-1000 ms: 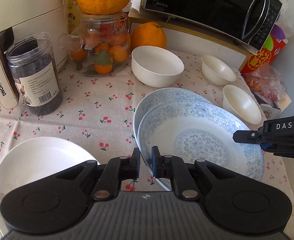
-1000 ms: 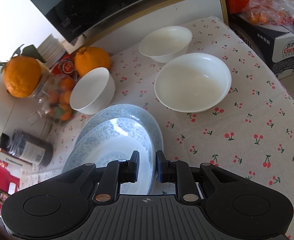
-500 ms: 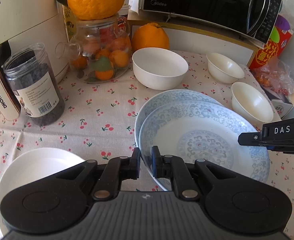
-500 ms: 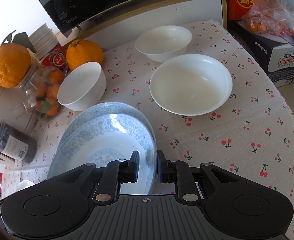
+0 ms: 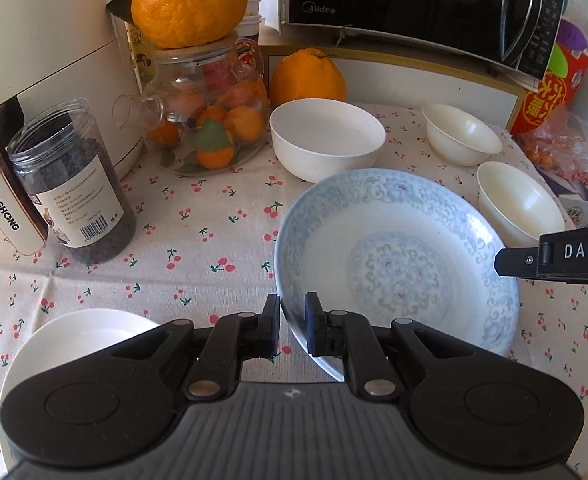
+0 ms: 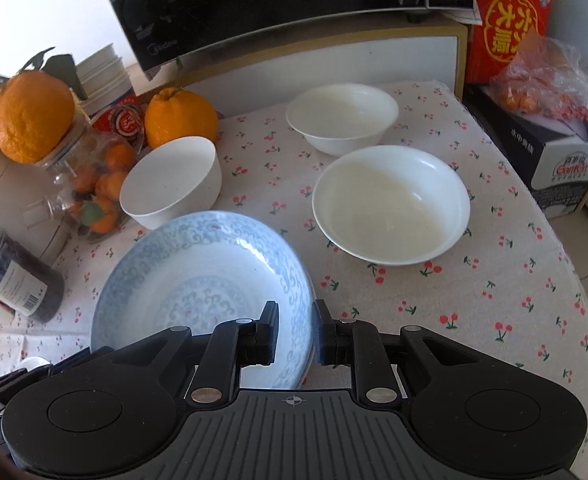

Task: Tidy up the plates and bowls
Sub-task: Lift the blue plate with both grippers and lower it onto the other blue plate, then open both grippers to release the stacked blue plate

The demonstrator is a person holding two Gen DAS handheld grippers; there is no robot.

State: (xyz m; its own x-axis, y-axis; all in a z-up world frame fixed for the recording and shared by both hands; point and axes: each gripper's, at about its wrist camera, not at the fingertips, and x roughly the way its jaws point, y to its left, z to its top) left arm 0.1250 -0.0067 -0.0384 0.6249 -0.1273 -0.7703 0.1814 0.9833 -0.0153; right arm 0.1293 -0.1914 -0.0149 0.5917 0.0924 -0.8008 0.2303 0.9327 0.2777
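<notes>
Black plastic left gripper [image 5: 292, 322]: jaws narrowly apart, straddling the near-left rim of the round blue-patterned porcelain plate [image 5: 398, 264], rim standing between the pads; whether they press it cannot be told. Black plastic right gripper [image 6: 296, 328]: jaws likewise astride the opposite rim of the plate, contact uncertain. Plate: lies forward and right of the left tongs, forward and left of the right tongs, spanning the gap between them over the cherry-print tablecloth [image 5: 197, 240]; a second rim edge seems to show beneath it in the right view. Beyond: deep white bowl [image 5: 328, 144] just past the far rim; two shallow white bowls [image 6: 390, 204] to the right; plain white plate [image 5: 77, 340] at near left. Judgement: both hands equally near; next move probably a two-handed release or lift.
</notes>
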